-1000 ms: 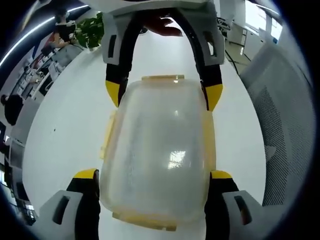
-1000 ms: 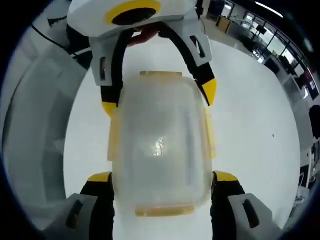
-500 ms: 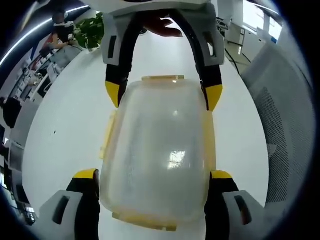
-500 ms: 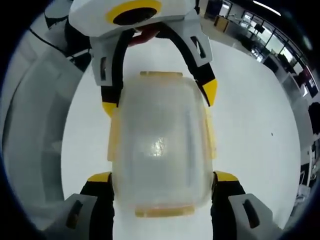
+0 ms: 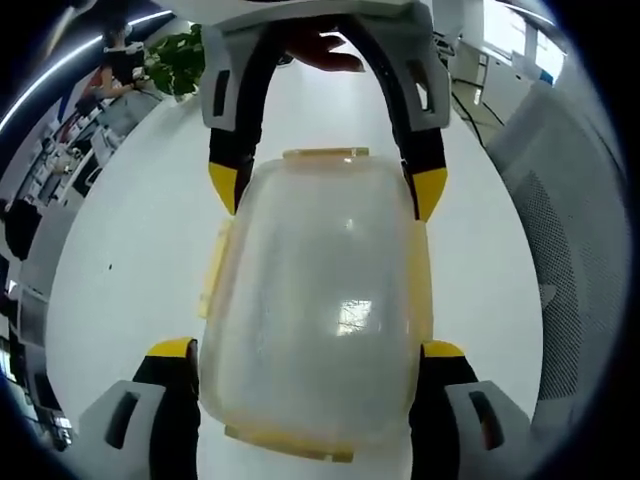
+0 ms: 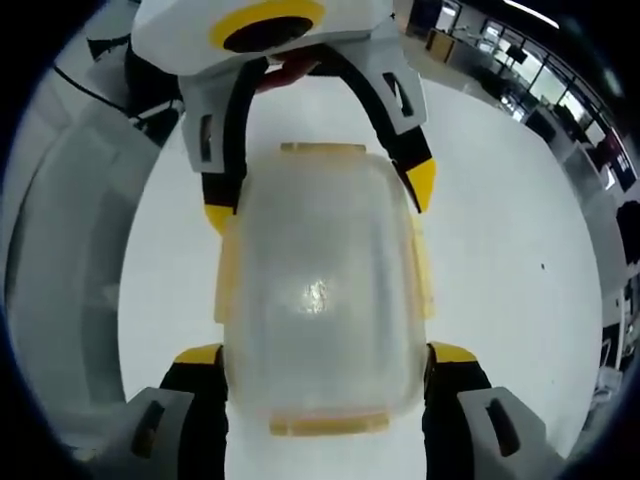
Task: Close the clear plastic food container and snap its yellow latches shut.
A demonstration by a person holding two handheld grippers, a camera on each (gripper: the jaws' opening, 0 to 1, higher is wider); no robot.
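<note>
The clear plastic container [image 5: 315,300] lies on the white table [image 5: 130,230] with its lid on, held between both grippers from opposite ends. My left gripper [image 5: 307,350] has its yellow-tipped jaws pressed against the container's two long sides at the near end. The right gripper [image 5: 326,188] clamps the far end the same way. From the right gripper view, the container [image 6: 320,290] sits between my right gripper [image 6: 325,355] below and the left gripper [image 6: 320,200] above. Yellow latches [image 5: 213,272] show on all sides; the side latch [image 6: 226,280] flares slightly outward.
A grey mesh chair [image 5: 565,230] stands past the table edge, also seen as the chair [image 6: 65,260] in the right gripper view. A hand [image 5: 322,48] grips the right gripper's handle. A green plant [image 5: 178,62] and office desks lie beyond the table.
</note>
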